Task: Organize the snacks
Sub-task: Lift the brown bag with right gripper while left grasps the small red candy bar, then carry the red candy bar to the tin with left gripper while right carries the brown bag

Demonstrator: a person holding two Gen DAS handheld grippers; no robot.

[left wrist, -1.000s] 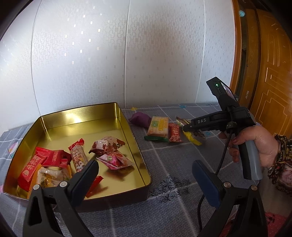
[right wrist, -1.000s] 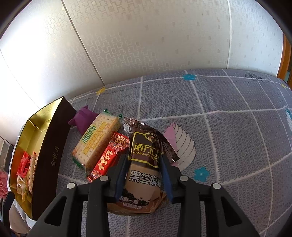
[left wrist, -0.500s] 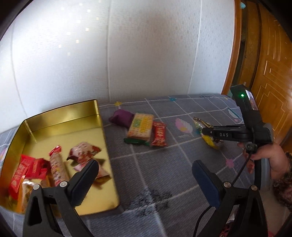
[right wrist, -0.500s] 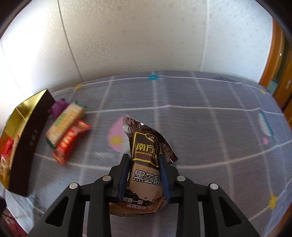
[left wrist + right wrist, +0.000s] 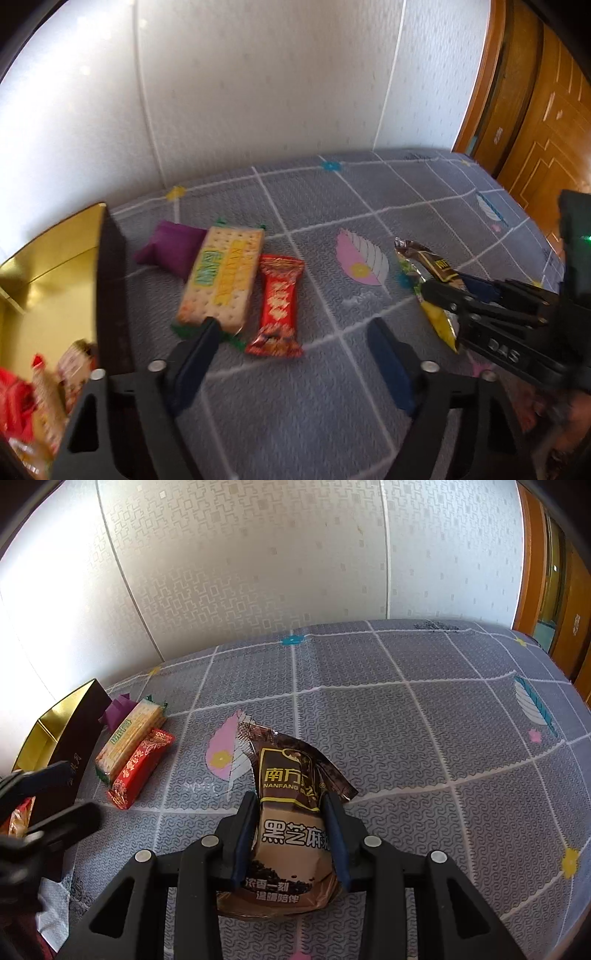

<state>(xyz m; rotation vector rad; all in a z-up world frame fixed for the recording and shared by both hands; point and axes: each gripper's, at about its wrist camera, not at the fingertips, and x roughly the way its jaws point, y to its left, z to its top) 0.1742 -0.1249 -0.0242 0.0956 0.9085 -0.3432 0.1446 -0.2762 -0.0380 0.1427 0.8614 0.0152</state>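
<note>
My right gripper (image 5: 291,834) is shut on a brown sesame snack packet (image 5: 291,812) and holds it above the grey checked cloth; it shows at the right of the left wrist view (image 5: 439,291). My left gripper (image 5: 291,354) is open and empty, low over the cloth, just short of a cracker pack (image 5: 221,277) and a red snack bar (image 5: 279,306). A purple pouch (image 5: 170,247) lies beside the crackers. The gold tin (image 5: 48,258) with several snacks stands at the left.
The dark side wall of the tin (image 5: 110,295) rises close to my left finger. A white wall backs the table and a wooden door (image 5: 535,110) stands at the right. The cloth's right edge (image 5: 554,664) drops off near the door.
My left gripper has swung right and forward from the tin toward the loose snacks. My right gripper has lifted the brown packet and drawn back to the right.
</note>
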